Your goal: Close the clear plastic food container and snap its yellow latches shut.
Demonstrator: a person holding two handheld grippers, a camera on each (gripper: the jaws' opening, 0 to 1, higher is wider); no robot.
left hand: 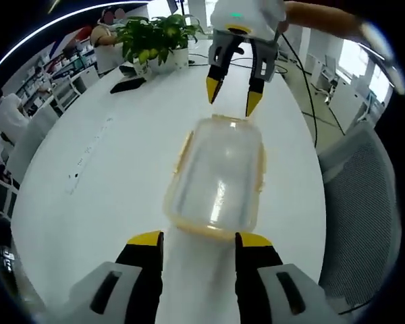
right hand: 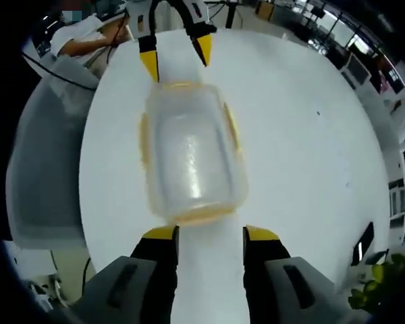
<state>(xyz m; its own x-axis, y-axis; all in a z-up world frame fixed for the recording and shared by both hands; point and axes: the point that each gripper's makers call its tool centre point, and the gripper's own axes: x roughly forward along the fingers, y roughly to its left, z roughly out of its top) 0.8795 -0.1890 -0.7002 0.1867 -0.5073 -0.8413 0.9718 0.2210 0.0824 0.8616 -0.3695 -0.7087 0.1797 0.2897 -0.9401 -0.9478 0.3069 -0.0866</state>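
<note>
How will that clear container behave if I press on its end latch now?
The clear plastic food container looks empty, so probably light. On the smooth white table it may slide rather than stay put. The right gripper and left gripper sit open at opposite ends, so one could likely brace it.

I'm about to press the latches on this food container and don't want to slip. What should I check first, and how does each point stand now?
1. Lid sits on the clear container: ok.
2. Container rests flat on the white table: ok.
3. Left gripper open, facing one short end: ok.
4. Right gripper open, facing the opposite end: ok.
5. Yellow latches snapped down: cannot tell.
6. Grippers touching the container: not ok, both stand just short of it.
</note>
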